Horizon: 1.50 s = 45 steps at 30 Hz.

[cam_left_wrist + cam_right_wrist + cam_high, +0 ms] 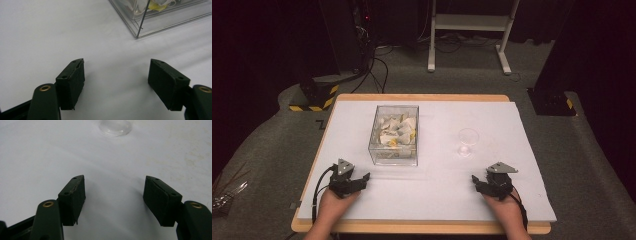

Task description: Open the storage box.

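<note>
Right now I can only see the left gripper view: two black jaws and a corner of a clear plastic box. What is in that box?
Observer: From the high view, the clear plastic box holds white and yellow crumpled pieces; I can't tell what they are.
Operator: Is there anything else on the white table?
Observer: Yes, a small clear glass cup stands to the right of the box, apart from it.
Operator: What is my other hand doing?
Observer: The right gripper rests low over the white table top, its jaws wide open with nothing between them, pointing towards the cup.
</note>
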Available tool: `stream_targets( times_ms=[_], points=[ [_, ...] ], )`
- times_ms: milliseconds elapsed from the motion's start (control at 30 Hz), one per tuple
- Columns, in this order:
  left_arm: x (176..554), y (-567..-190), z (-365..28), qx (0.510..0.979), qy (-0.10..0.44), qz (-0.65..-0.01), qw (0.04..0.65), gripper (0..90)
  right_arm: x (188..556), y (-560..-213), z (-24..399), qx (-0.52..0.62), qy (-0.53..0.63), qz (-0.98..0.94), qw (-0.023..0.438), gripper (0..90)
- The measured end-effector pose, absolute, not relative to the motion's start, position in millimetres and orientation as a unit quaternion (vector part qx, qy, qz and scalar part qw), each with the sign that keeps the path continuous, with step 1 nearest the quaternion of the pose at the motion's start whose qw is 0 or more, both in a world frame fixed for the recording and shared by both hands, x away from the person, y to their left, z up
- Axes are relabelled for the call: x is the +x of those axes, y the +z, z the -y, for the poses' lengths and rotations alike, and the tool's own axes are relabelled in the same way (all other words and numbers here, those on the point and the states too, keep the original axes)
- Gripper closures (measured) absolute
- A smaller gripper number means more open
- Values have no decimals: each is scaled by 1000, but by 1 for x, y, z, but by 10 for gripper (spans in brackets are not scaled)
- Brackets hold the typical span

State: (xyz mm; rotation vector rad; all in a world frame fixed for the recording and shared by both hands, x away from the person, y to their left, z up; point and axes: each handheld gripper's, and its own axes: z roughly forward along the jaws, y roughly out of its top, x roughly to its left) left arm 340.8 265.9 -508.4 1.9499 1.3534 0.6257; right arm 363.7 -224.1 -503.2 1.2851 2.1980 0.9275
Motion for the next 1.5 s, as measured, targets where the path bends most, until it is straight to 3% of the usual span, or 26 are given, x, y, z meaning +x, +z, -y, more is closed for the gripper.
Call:
stream_targets(
  times_ms=[467,1033,1233,1500],
  points=[
    [340,-508,-265,752,250,-511,333,303,364,-503,224,464,335,-792,213,340],
    [326,-475,-198,759,268,-451,385,279,364,-503,224,464,336,-792,213,340],
    [333,-466,-180,729,273,-472,414,275,364,-503,224,465,335,-792,212,340],
    [347,-466,-156,697,321,-500,402,246,364,-503,225,463,337,-792,211,339]
  ],
)
